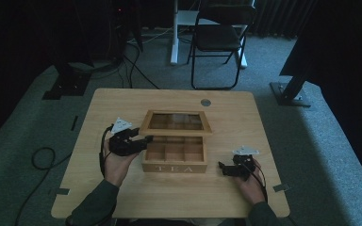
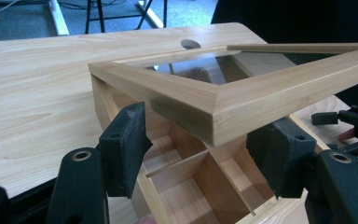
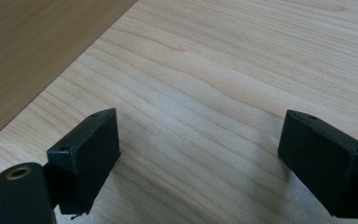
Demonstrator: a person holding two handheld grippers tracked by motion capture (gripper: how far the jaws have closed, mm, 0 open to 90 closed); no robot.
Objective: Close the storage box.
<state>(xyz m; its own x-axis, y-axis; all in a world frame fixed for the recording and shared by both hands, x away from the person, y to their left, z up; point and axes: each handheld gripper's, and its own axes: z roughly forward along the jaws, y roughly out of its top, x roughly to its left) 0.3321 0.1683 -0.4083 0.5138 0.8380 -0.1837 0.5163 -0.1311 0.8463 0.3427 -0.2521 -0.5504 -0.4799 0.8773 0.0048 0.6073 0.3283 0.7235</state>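
A wooden tea box point(image 1: 174, 161) with TEA on its front stands mid-table, its empty compartments point(image 2: 214, 186) showing. Its glass-paned lid point(image 1: 175, 122) is raised and tilted back. My left gripper point(image 1: 143, 140) is at the box's left end, open. In the left gripper view its pads point(image 2: 123, 144) stand wide on either side of the lid's near corner point(image 2: 214, 109) without pressing it. My right gripper point(image 1: 222, 167) hovers open over bare table right of the box. Nothing lies between its jaws point(image 3: 200, 154), and the box's side point(image 3: 28, 56) is at upper left.
The light wooden table point(image 1: 122, 193) has a round cable hole point(image 1: 206, 102) at its back edge. A black folding chair point(image 1: 219, 37) stands behind it on grey carpet, with cables point(image 1: 40, 157) and stand bases point(image 1: 290, 94) to either side.
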